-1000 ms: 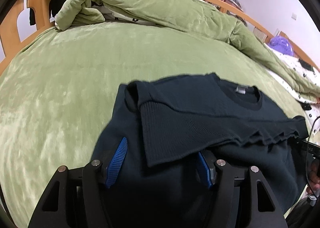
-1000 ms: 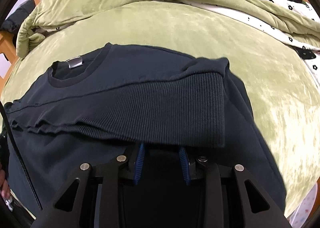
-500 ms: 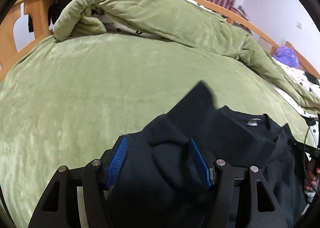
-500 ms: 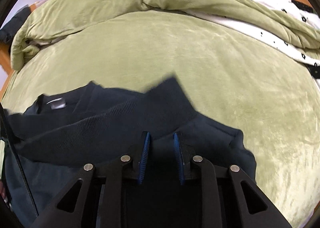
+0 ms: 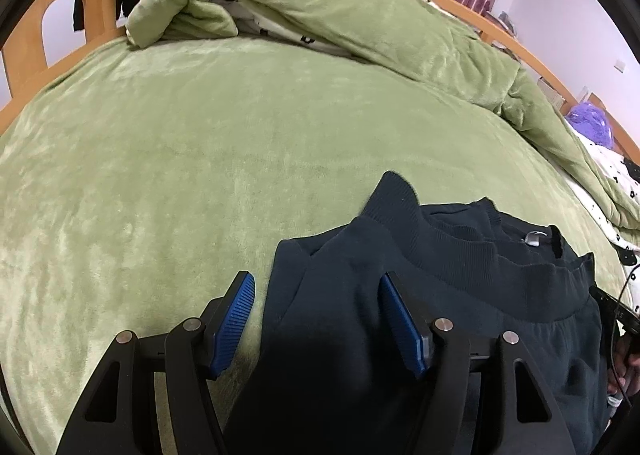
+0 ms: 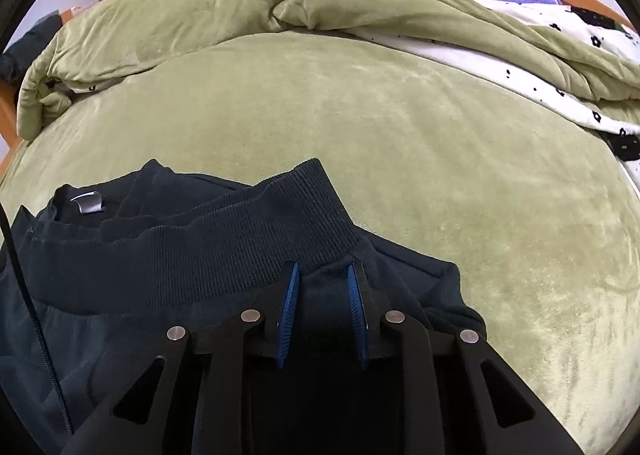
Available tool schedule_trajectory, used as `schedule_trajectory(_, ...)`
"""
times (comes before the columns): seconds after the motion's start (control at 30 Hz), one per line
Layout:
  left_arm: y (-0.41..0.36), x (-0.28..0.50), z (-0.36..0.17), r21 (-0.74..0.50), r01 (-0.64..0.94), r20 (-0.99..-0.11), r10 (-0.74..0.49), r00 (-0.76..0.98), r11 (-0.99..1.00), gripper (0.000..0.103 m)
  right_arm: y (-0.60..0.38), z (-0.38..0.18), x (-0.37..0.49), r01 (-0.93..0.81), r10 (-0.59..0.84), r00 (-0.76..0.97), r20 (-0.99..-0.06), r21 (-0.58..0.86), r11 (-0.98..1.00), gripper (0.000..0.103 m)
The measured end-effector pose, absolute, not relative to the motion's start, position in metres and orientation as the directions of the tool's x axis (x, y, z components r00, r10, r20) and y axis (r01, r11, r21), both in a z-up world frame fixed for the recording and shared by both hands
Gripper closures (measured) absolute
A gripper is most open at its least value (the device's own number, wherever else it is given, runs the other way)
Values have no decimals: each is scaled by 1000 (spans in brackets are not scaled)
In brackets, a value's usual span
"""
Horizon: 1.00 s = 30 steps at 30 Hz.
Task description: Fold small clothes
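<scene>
Subject of the task, a dark sweater (image 5: 460, 295), lies on the green bed cover (image 5: 180, 175) at its near edge, well clear of the rolled quilt (image 5: 320, 7) at the far side. The garment is not flat. Its ribbed hem (image 6: 240, 255) stands bunched in a ridge over the body, close to the collar and the grey label (image 6: 88, 203). This points to a bottom-to-top fold in progress, not a finished one. The right gripper (image 6: 322, 275) has its jaws drawn narrow with cloth packed between the pads just below the hem. It is judged to be pinching the sweater there, which would explain why that corner of the hem rides up. The left gripper (image 5: 316, 281) has its jaws spread wide. Cloth lies between them and against the inner pad, but bare cover shows between the outer pad and the fabric, so no grip is made on this side. With one side held and the other loose, the hem sits uneven and higher toward the right gripper. The fold is judged to need levelling and flattening before it can count as done.
</scene>
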State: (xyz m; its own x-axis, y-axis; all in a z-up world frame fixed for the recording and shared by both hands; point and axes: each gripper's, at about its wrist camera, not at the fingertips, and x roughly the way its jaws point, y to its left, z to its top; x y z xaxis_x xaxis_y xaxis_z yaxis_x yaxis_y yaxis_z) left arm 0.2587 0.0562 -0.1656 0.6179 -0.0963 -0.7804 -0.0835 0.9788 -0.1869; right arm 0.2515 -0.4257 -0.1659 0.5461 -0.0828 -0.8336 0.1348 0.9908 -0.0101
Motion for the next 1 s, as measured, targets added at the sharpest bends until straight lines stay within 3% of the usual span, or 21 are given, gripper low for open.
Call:
schedule_trajectory(0.1, 57, 251, -158, -179, -65, -768, -98, 634, 982, 40, -422, -155, 245, 143, -120, 568, -814, -46, 989, 80)
schedule_trajectory(0.17, 60, 244, -154, -176, -66, -761, -93, 642, 982, 40, -425, -146, 237, 154, -125, 597, -792, -40, 987, 74)
schedule_trajectory(0.23, 63, 240, -153, -177, -75, -763, -89, 641, 981, 40, -430, -142, 234, 168, -144, 609, -780, -51, 985, 52)
schedule_trajectory(0.27, 66, 237, -154, -184, -82, -766, -90, 636, 980, 40, -432, -143, 236, 175, -149, 607, -781, -52, 983, 52)
schedule_trajectory(0.47, 76, 219, -159, -191, -105, -784, -87, 615, 976, 40, -435, -160, 259, 156, -106, 547, -830, -23, 988, 52)
schedule_trajectory(0.53, 78, 211, -163, -189, -115, -790, -81, 607, 975, 40, -427, -158, 258, 125, -101, 563, -820, -37, 991, 76)
schedule_trajectory(0.63, 79, 202, -171, -175, -130, -806, -66, 588, 976, 40, -416, -147, 248, 84, -126, 634, -763, -93, 992, 83)
schedule_trajectory(0.73, 80, 197, -172, -175, -132, -804, -64, 591, 976, 40, -429, -130, 239, 148, -142, 703, -697, -53, 988, 85)
schedule_trajectory(0.9, 77, 191, -173, -159, -131, -806, -52, 590, 979, 40, -441, -161, 258, 225, -187, 585, -789, -64, 972, 83)
schedule_trajectory(1.0, 78, 186, -170, -161, -130, -801, -53, 596, 978, 40, -436, -159, 256, 224, -224, 571, -790, -113, 968, 79)
